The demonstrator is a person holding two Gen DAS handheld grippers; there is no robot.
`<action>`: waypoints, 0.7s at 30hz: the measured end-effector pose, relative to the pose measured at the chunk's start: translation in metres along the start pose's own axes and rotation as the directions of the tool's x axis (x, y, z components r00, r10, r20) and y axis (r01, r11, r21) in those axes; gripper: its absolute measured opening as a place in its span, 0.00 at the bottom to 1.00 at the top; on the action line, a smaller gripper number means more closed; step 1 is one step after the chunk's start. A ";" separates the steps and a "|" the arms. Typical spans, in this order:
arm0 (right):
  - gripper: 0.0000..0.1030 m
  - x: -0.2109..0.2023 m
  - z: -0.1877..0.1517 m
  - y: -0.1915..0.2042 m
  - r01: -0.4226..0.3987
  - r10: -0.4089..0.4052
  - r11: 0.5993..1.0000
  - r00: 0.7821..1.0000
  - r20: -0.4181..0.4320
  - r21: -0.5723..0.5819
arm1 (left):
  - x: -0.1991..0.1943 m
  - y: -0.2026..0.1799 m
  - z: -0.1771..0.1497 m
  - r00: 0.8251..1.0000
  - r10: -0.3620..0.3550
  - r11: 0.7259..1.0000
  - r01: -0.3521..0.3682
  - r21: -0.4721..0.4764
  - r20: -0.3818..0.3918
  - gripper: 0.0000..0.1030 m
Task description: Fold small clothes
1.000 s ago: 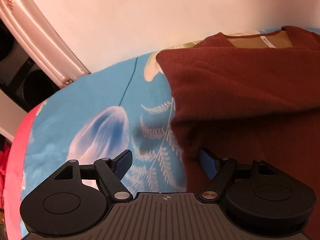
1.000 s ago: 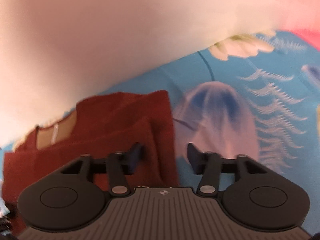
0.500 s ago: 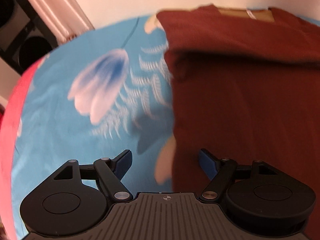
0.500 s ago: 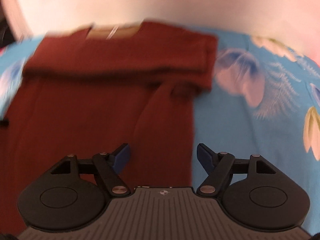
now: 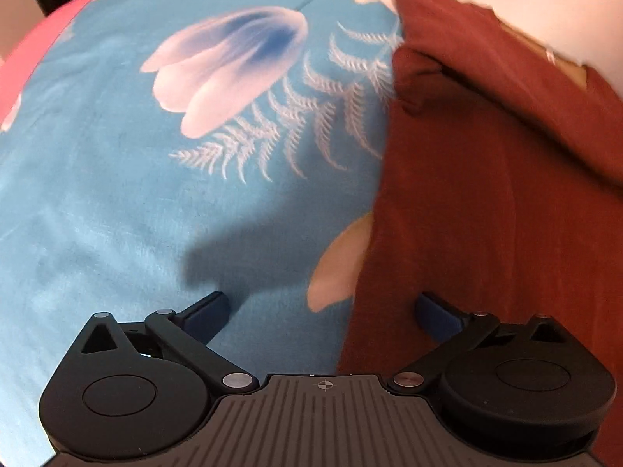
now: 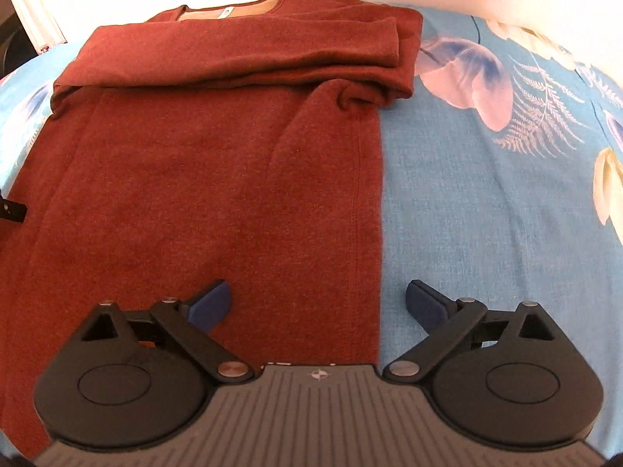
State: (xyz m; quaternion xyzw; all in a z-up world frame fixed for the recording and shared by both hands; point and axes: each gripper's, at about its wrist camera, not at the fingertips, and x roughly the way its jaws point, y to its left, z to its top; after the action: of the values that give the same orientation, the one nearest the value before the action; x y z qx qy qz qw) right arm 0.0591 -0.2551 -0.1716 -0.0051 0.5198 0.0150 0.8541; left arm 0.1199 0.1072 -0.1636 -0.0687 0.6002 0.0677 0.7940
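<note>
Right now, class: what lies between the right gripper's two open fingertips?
In the right wrist view, the right gripper straddles the rust-red sweater's side edge: sweater beside one fingertip, blue floral bedsheet beside the other.

Your left gripper (image 5: 323, 311) sat low in its frame, jaws spread wide, blue pads (image 5: 436, 313) clasping nothing; your right gripper (image 6: 317, 303) filled the bottom of its frame likewise, jaws parted wide, fingertips (image 6: 212, 305) empty.
</note>
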 end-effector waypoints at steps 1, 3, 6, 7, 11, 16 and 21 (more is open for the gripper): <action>0.96 -0.001 -0.002 0.000 -0.003 0.003 1.000 1.000 -0.003 -0.004 | 0.001 -0.002 0.001 1.000 0.006 1.000 -0.006 0.020 -0.011 1.00; 0.96 -0.003 -0.007 0.001 -0.012 0.012 1.000 1.000 -0.012 -0.021 | 0.001 -0.005 0.002 0.999 0.022 0.999 -0.021 0.043 -0.024 1.00; 0.97 -0.007 -0.015 0.003 -0.026 0.025 0.999 0.999 -0.037 -0.046 | 0.003 -0.003 0.006 0.999 0.019 0.999 -0.018 0.034 -0.047 1.00; 0.97 -0.008 -0.018 0.003 -0.029 0.026 0.998 0.999 -0.046 -0.052 | 0.003 -0.002 0.007 0.999 0.016 0.999 -0.015 0.036 -0.051 1.00; 0.98 -0.015 -0.031 0.003 -0.053 0.049 0.997 0.996 -0.076 -0.050 | 0.001 -0.001 0.007 0.998 0.005 0.998 -0.001 0.069 -0.066 1.00; 0.98 -0.030 -0.055 0.006 -0.086 0.075 0.992 0.990 -0.122 -0.090 | -0.012 -0.002 -0.018 0.997 -0.015 0.984 0.029 0.178 -0.077 1.00; 0.98 -0.046 -0.077 0.001 -0.157 0.137 0.982 0.974 -0.179 -0.103 | -0.023 0.005 -0.057 0.992 -0.053 0.960 0.084 0.268 -0.118 1.00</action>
State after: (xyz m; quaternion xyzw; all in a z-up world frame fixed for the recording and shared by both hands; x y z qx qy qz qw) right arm -0.0304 -0.2569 -0.1662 -0.0176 0.5884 0.1078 0.8011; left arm 0.0583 0.1009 -0.1567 0.0169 0.6436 -0.0470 0.7637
